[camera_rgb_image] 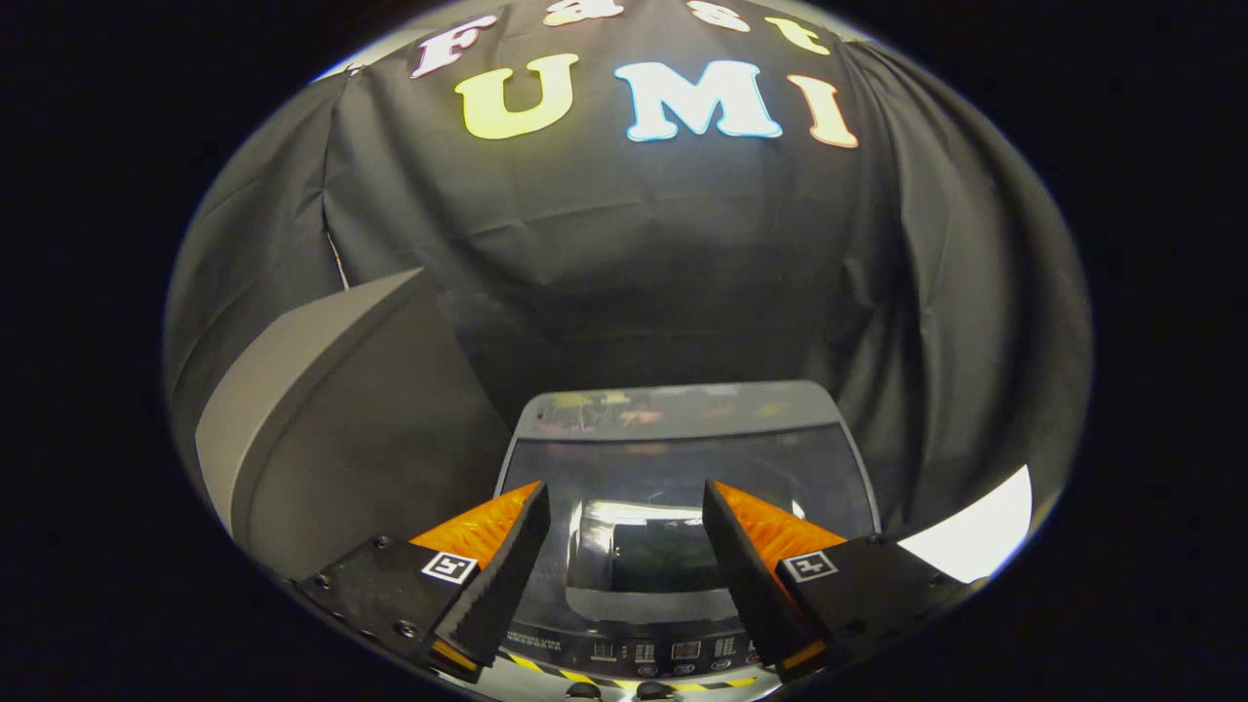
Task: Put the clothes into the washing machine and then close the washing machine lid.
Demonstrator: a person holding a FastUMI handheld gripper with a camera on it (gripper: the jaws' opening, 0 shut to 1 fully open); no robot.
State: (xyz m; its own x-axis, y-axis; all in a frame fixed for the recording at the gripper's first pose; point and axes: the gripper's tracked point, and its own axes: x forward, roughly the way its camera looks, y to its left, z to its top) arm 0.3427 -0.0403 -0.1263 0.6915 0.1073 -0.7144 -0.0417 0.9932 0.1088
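Observation:
I look down on the washing machine (682, 409) from above and in front. Its dark glass lid (829, 478) lies flat on top, with bright reflections in the pane. The control panel (643, 648), edged with a yellow-and-black stripe, runs along the near edge below my fingers. My gripper (624, 487) hovers over the lid, open, with a wide gap and nothing between the fingers. Through the pane between the fingers the tub looks dark, and I cannot make out clothes there.
A tall grey box (331, 429) stands close to the washer's left side. The black cloth wall (624, 253) hangs just behind the machine. A bright white patch (975, 536) shows low to the right of the washer.

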